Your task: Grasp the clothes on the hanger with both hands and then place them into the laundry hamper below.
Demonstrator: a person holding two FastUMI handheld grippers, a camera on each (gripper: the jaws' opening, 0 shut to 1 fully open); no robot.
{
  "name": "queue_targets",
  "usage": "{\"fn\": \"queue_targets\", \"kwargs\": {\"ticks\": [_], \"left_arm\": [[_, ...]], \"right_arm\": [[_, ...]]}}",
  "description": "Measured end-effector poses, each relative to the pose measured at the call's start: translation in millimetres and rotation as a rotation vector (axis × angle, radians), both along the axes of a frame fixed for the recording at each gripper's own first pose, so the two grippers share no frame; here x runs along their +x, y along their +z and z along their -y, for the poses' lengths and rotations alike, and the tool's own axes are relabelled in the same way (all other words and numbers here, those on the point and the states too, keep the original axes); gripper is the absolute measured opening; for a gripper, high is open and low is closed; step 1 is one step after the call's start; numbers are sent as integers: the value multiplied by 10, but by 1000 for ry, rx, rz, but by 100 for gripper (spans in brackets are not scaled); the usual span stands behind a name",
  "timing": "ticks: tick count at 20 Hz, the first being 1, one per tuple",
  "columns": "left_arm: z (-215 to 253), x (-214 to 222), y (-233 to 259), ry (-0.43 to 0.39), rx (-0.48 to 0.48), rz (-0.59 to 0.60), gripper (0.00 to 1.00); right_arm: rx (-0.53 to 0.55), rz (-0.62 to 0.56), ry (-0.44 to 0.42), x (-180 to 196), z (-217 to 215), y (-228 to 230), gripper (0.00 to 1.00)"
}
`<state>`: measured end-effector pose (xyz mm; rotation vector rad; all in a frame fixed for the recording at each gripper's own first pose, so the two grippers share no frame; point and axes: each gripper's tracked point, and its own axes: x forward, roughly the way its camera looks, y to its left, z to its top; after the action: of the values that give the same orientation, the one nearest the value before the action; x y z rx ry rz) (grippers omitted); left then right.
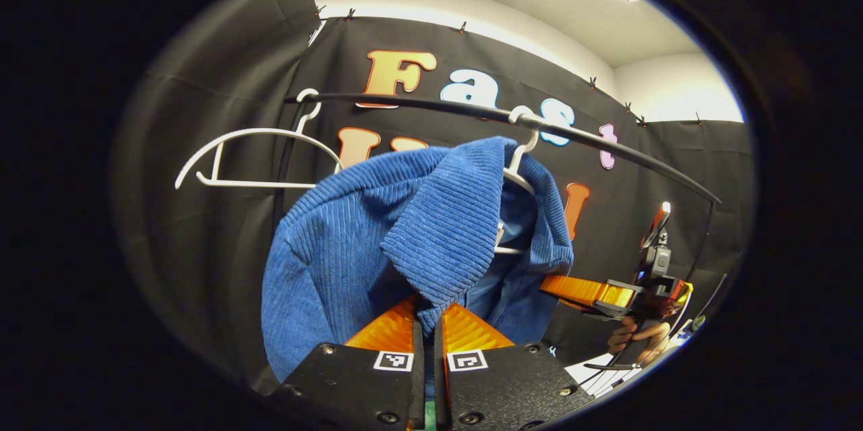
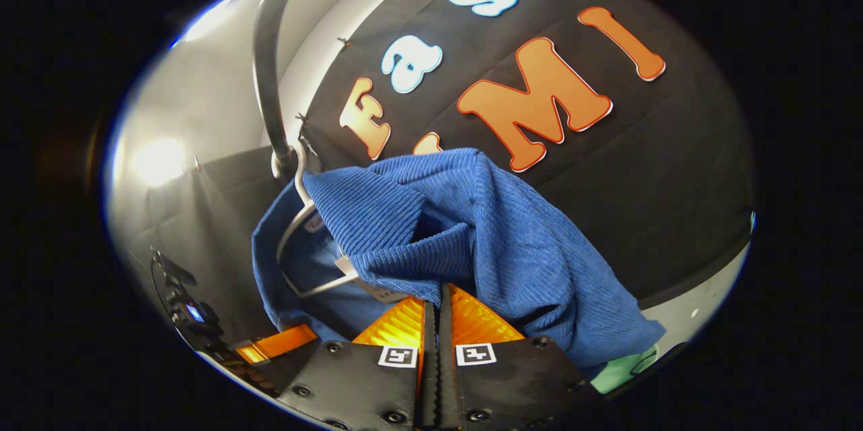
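Clothes here means one blue corduroy jacket [image 1: 350,242], and I'll use it as my landmark. In the left gripper view it's draped on a white hanger [image 1: 519,171] whose hook sits on a dark curved rail [image 1: 607,144] right above the jacket. A second white hanger [image 1: 249,158], bare, hangs on the same rail up and to the left of the jacket. My left tongs [image 1: 427,333] are at the jacket's lower edge, pinched nearly together with the tip of the collar flap caught between them, so both fingers are clamped on the fabric. Off to the right of the jacket I can see my other tongs [image 1: 586,293] reaching into its far side, with my hand [image 1: 637,340] holding the handle below that.

In the right gripper view the jacket [image 2: 512,249] bunches up over the hanger [image 2: 296,235], and the rail [image 2: 266,80] runs up from the hook at the jacket's upper left. My right tongs [image 2: 437,313] are at the bottom of the jacket, closed down tight on a fold of the ribbed cloth. Down and left of the jacket, the left tongs [image 2: 273,347] poke in. A bit of pale green [image 2: 623,367] peeks out under the jacket's lower right corner; can't tell what it is.
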<state>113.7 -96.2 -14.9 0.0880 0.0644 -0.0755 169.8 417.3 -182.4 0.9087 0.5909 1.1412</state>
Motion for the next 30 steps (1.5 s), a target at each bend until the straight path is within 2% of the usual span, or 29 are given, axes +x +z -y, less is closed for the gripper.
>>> {"fn": "queue_targets", "kwargs": {"ticks": [2, 6, 17, 21, 28, 30], "left_arm": [[-2, -81, 159, -8, -5, 25, 5], [-95, -236, 463, 11, 3, 73, 5], [-373, -355, 1091, 14, 11, 182, 5], [-505, -312, 1311, 16, -8, 212, 5], [-680, -137, 1617, -10, 58, 233, 5], [-747, -47, 1645, -2, 13, 238, 5]], "right_arm": [[131, -85, 34, 11, 26, 217, 7], [266, -193, 50, 141, 77, 378, 7], [440, -283, -22, 669, 423, 737, 7], [444, -301, -76, 939, 495, 738, 7], [395, -301, -111, 1208, 403, 732, 7], [370, -300, -118, 1278, 366, 734, 7]]}}
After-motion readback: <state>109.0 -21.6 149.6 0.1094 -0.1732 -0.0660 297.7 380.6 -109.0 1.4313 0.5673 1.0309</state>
